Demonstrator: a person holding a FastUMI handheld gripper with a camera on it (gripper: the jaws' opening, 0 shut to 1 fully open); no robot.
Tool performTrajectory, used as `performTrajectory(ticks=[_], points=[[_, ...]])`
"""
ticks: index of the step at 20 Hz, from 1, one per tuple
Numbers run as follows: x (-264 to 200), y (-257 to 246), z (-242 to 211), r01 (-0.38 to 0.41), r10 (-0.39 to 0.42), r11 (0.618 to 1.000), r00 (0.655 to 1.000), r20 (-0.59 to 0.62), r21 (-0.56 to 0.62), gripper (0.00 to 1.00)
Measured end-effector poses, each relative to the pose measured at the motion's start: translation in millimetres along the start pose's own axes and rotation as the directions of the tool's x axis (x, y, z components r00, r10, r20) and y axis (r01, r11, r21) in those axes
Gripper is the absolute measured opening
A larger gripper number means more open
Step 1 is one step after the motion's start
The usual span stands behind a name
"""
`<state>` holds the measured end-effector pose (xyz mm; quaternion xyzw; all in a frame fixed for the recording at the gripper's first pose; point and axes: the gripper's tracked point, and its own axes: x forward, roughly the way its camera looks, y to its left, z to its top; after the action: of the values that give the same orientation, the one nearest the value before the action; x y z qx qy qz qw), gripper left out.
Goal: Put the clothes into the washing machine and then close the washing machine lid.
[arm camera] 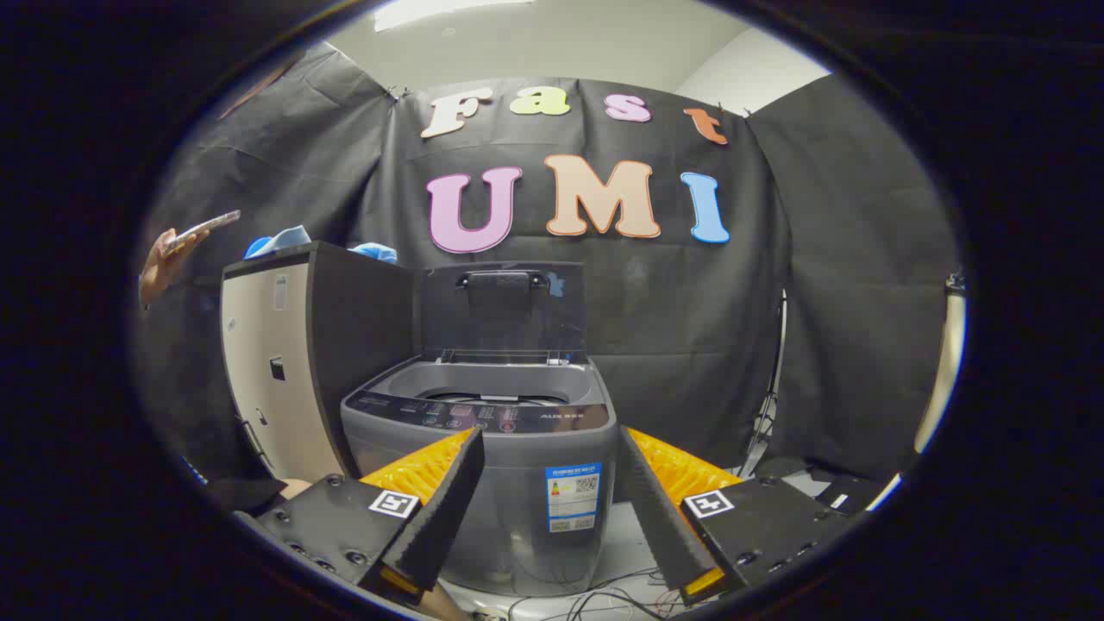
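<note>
A grey top-loading washing machine (517, 466) stands straight ahead of my fingers, its tub open at the top. Its dark lid (503, 306) is raised upright against the black cloth wall. My gripper (552, 440) is open, with nothing between the two black and orange fingers, and the machine's front shows through the gap. The left finger (444, 500) and the right finger (655, 509) sit short of the machine's front. Blue cloth (278, 241) lies on top of a cabinet to the left of the machine.
A tall cabinet (285, 371) with a beige front and dark side stands close on the machine's left. A person's hand (168, 259) holding a phone shows beyond the cabinet. Cables (604, 599) lie on the floor in front of the machine. A stand (776, 379) is on the right.
</note>
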<state>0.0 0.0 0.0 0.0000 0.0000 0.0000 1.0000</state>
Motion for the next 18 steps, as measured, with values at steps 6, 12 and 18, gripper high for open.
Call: performTrajectory(ticks=[6,12,18], points=[[0.9,0.1,-0.3,0.0,0.0,1.0,1.0,-0.001,0.0,0.96],[1.8,0.4,-0.7,0.0,0.0,1.0,1.0,-0.001,0.0,0.96],[2.0,0.4,-0.3,0.0,0.0,1.0,1.0,-0.002,0.0,0.96]])
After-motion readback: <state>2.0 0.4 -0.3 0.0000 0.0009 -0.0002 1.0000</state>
